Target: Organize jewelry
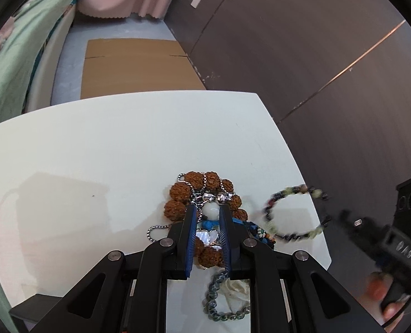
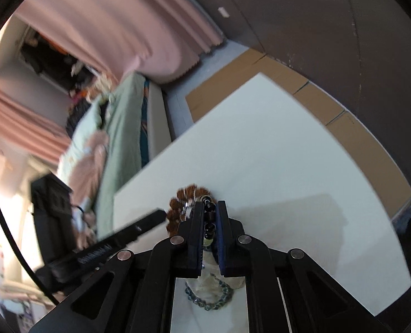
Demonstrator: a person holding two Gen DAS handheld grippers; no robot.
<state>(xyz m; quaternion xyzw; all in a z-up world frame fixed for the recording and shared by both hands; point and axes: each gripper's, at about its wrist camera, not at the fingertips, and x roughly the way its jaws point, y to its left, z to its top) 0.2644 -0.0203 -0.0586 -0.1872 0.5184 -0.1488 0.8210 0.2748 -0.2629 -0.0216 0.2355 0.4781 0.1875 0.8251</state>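
The multicoloured beaded bracelet (image 1: 295, 212) hangs clear of the pile, off the right edge of the white table (image 1: 122, 152), its beads blurred. In the right wrist view its dark beads (image 2: 209, 216) sit pinched between the nearly closed jaws of the right hand-held gripper (image 2: 209, 208).

The left hand-held gripper (image 1: 208, 213) stands narrowly parted over the heap, straddling a white bead (image 1: 212, 211) and a shell pendant (image 1: 205, 236); whether its pads press on them I cannot tell.

Around them lie the brown seed-bead bracelet (image 1: 202, 183), a silver chain (image 1: 155, 229) and a grey-green bracelet (image 1: 213, 299).

To do this well, I judge the right hand should draw the bracelet away slowly, watching for snags on the chain, while the left steadies the pile.
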